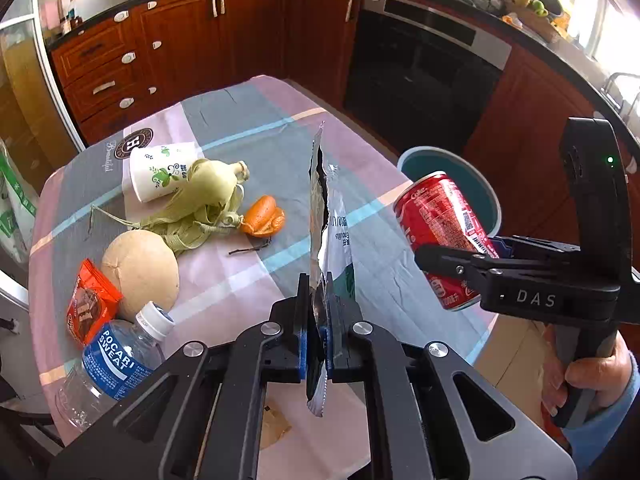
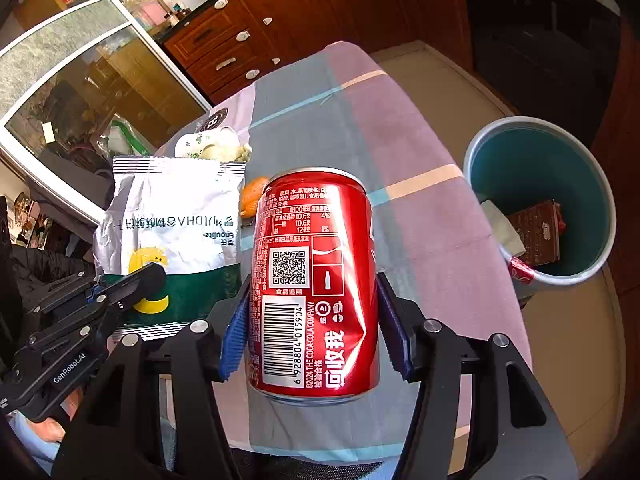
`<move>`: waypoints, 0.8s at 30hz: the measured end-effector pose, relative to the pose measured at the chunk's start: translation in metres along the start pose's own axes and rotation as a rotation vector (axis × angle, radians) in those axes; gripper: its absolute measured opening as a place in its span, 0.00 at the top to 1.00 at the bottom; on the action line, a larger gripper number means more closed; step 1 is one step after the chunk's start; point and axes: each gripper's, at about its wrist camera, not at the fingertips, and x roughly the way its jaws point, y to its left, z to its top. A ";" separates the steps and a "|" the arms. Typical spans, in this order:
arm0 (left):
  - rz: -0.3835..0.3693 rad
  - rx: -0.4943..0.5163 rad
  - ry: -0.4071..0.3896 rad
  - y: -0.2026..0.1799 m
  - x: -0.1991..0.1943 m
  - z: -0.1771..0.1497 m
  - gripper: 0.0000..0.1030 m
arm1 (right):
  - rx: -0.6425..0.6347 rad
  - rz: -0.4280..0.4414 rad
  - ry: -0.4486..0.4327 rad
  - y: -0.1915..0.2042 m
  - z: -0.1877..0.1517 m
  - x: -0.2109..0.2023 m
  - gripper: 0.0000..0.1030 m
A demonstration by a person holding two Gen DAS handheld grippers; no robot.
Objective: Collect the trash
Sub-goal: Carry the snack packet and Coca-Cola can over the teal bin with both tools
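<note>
While the dented red can (image 2: 316, 280) is clamped lengthwise in the right tool (image 2: 310, 330) above the counter (image 2: 420, 128) edge, w/ the snack bag (image 1: 326, 216) pinched by the left tool (image 1: 318, 350), the teal bin (image 2: 600, 184) is seen lower right, nearer the right tool.

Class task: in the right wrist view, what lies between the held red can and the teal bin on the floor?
Only bare tablecloth and then floor lie between the red can, held in the right gripper, and the teal bin; the right wrist view shows this.
</note>
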 end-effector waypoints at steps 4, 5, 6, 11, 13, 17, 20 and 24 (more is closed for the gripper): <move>-0.007 -0.006 0.025 0.003 -0.004 -0.007 0.94 | 0.001 -0.001 -0.003 -0.006 -0.003 -0.004 0.47; -0.015 -0.006 0.036 0.004 -0.003 -0.010 0.94 | 0.001 0.002 0.002 -0.007 -0.004 -0.002 0.47; -0.025 -0.005 0.050 0.005 -0.001 -0.015 0.94 | 0.002 0.006 0.009 -0.007 -0.005 -0.001 0.47; -0.042 -0.036 0.135 0.012 0.020 -0.043 0.93 | -0.016 0.021 0.043 -0.003 -0.014 0.009 0.47; -0.044 -0.050 0.146 0.012 0.023 -0.046 0.93 | -0.022 0.022 0.040 0.000 -0.015 0.009 0.47; -0.033 -0.012 0.095 0.000 0.014 -0.029 0.94 | -0.009 0.018 0.003 -0.006 -0.011 -0.002 0.47; -0.051 0.020 0.052 -0.016 0.006 -0.004 0.94 | 0.012 0.007 -0.034 -0.017 -0.004 -0.014 0.47; -0.065 0.108 -0.004 -0.051 0.004 0.032 0.94 | 0.044 -0.028 -0.089 -0.042 0.009 -0.036 0.47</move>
